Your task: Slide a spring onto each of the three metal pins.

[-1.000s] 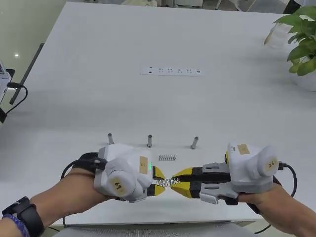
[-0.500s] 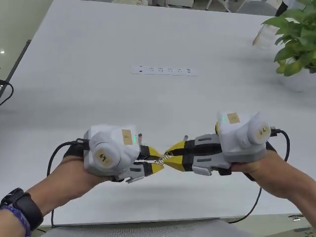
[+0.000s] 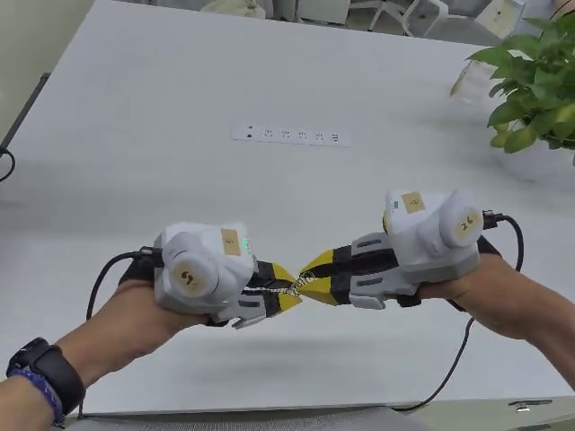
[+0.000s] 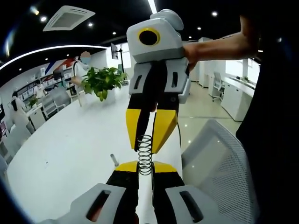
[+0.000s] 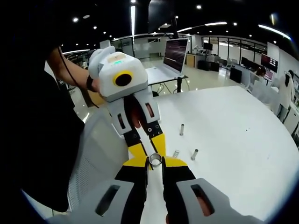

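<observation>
Workbench, white table (image 3: pixel 180 108); near left, left gripper (image 3: pixel 289 294) in a person's hand, white body, black jaws with yellow tips, pointing right; jaws closed on one end of the spring (image 3: pixel 296 285), as its own gripper view confirms, the coil rising from between the tips; spring held off the table, near centre, spanning the short gap between the two grippers, slightly slanted in the head view; right of it, right gripper (image 3: pixel 305 271), same make, pointing left, tip to tip with the other; jaws pinched on the spring's other end, the coil seen end-on as a ring between the yellow tips in the right gripper view; metal pins: two upright on the table (image 5: pixel 181 129) (image 5: pixel 194 154) beyond the grippers in the right gripper view, both bare; one pin (image 4: pixel 115 160) beside the jaws in the left gripper view; power strip (image 3: pixel 292 136), far centre, flat on the table; potted plant (image 3: pixel 530 99), far right.
</observation>
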